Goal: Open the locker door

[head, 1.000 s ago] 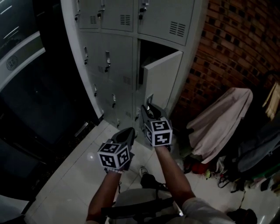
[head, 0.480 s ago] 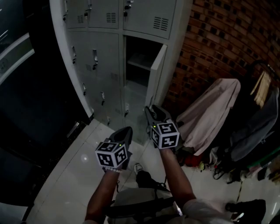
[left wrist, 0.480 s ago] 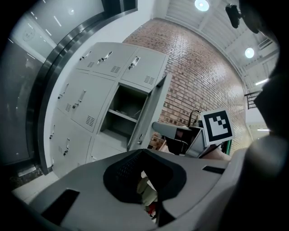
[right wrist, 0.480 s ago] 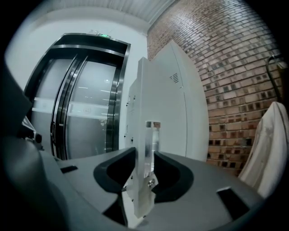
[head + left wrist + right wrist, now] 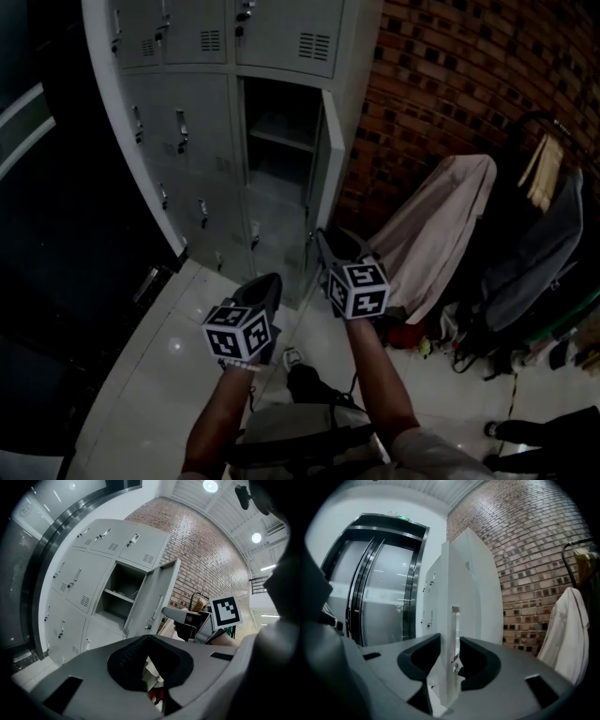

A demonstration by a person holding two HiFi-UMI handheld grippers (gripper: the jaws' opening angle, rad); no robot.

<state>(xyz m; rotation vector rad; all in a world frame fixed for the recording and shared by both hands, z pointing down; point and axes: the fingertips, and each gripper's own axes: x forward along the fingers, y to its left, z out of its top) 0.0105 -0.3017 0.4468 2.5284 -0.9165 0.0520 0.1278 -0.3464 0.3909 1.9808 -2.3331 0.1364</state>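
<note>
1. The grey locker bank [image 5: 187, 141] stands far left, beside a brick wall [image 5: 441, 84].
2. The locker door [image 5: 318, 178] stands wide open, at the right of its compartment.
3. The right hand-held gripper [image 5: 450, 641] is clamped on the door's free edge.
4. The left hand-held gripper [image 5: 147, 639] is near left, its jaws together and empty.

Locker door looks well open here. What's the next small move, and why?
Probably open the right gripper and let go: its jaws clamp the edge of the locker door, which stands swung wide, leaving the shelf inside exposed.

Grey locker door [image 5: 157, 592], red brick wall [image 5: 450, 75], beige cloth [image 5: 441, 225]
</note>
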